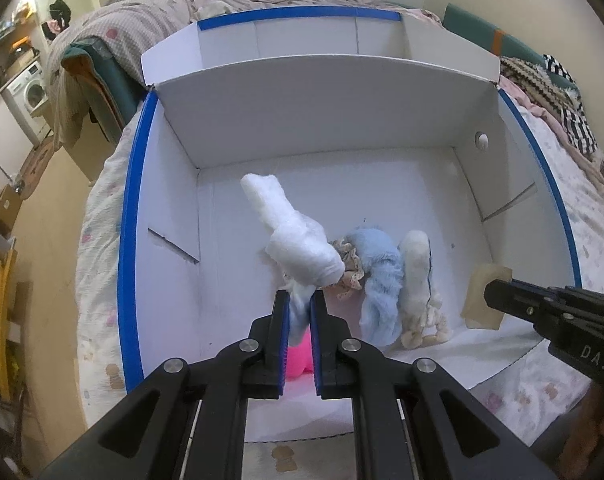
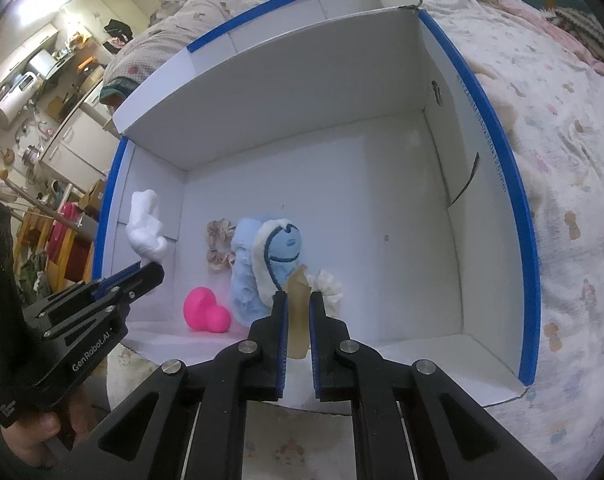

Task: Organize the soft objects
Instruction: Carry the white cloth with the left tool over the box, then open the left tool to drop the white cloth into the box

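A white cardboard box with blue edges (image 1: pixel 238 92) (image 2: pixel 381 184) stands open on a bed. My left gripper (image 1: pixel 300 300) is shut on a white fluffy cloth (image 1: pixel 298 240) and holds it above the box floor; the cloth shows in the right wrist view (image 2: pixel 144 228) too. My right gripper (image 2: pixel 298 300) is shut on a flat beige piece (image 2: pixel 300 320), also seen in the left wrist view (image 1: pixel 481 300). On the box floor lie a light blue plush (image 1: pixel 381 280) (image 2: pixel 248 280), a cream plush (image 1: pixel 417 272), a floral scrunchie (image 2: pixel 218 248) and a pink toy (image 2: pixel 206 310).
The bed has a patterned sheet (image 2: pixel 561 200) around the box and a rumpled quilt (image 1: pixel 162 12) behind it. A knitted blanket (image 1: pixel 541 80) lies at the right. Shelves and a washing machine (image 1: pixel 30 92) stand at the far left.
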`<state>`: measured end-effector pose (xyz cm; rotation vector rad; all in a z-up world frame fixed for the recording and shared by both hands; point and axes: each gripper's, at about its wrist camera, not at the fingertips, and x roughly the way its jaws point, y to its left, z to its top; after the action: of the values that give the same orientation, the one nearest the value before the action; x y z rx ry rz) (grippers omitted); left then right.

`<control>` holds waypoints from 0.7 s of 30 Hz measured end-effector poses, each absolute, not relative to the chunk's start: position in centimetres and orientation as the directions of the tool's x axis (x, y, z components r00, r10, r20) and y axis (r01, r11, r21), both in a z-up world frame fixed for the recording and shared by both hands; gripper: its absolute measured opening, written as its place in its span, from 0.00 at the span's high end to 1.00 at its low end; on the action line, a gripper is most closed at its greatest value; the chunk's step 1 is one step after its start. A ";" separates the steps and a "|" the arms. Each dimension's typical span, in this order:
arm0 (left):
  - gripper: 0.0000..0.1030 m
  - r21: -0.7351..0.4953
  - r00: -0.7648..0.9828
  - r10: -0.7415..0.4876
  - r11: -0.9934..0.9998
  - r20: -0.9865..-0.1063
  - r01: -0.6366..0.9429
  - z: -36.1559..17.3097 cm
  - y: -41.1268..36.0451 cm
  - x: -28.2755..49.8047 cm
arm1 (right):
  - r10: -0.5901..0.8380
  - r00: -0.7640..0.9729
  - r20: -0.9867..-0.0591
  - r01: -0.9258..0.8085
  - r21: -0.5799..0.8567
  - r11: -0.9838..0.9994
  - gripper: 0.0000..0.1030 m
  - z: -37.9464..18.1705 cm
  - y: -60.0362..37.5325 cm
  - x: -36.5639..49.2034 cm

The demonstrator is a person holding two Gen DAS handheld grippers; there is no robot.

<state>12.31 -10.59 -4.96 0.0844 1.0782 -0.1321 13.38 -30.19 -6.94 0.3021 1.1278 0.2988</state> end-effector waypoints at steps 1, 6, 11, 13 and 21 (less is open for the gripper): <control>0.92 0.004 0.466 -0.067 0.989 -0.882 0.149 -5.0 -10.6 12.3 | 0.382 0.398 -0.834 -0.082 0.383 0.920 0.90 -6.9 -30.2 13.4; 0.92 0.004 0.467 -0.062 0.990 -0.882 0.139 -4.9 -10.5 12.2 | 0.396 0.411 -0.821 -0.087 0.398 0.913 0.90 -6.7 -30.2 13.3; 0.90 0.002 0.456 -0.063 0.990 -0.888 0.139 -5.0 -10.4 11.9 | 0.408 0.413 -0.815 -0.075 0.416 0.906 0.83 -6.7 -30.2 13.5; 0.89 0.005 0.455 -0.061 0.990 -0.888 0.143 -4.9 -10.4 11.9 | 0.411 0.415 -0.812 -0.070 0.421 0.904 0.82 -6.7 -30.3 13.5; 0.75 -0.001 0.443 -0.059 0.992 -0.894 0.129 -4.9 -10.2 12.0 | 0.416 0.418 -0.807 -0.061 0.432 0.900 0.81 -6.7 -30.4 13.5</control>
<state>12.03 -10.19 -4.93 0.0709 1.1055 -0.1167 13.50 -30.37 -6.66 0.3633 1.1049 0.3078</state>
